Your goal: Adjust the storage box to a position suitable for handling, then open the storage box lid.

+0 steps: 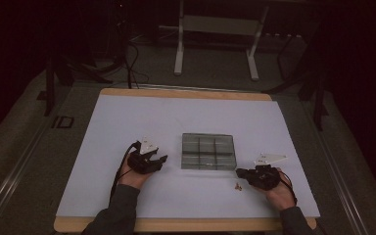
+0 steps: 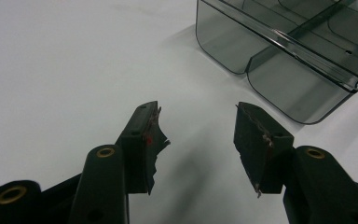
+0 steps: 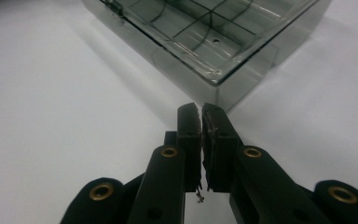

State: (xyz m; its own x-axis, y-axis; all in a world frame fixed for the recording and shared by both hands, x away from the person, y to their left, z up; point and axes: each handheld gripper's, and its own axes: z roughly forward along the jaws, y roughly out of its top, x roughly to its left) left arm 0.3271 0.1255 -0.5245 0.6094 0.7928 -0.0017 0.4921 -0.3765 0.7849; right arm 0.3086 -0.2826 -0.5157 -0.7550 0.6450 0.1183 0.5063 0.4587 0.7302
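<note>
The clear compartment box sits at the centre of the high view, flat on the white bench, nearly square, edges parallel to the bench's edges, open side up; small brownish pieces lie just below its lower right corner, near the right tool, whose jaws are almost together with nothing visibly between them; the left tool, left of the box, gapes wide and empty; beyond the bench, dark floor and a white frame; "ID" is marked at left.
</note>
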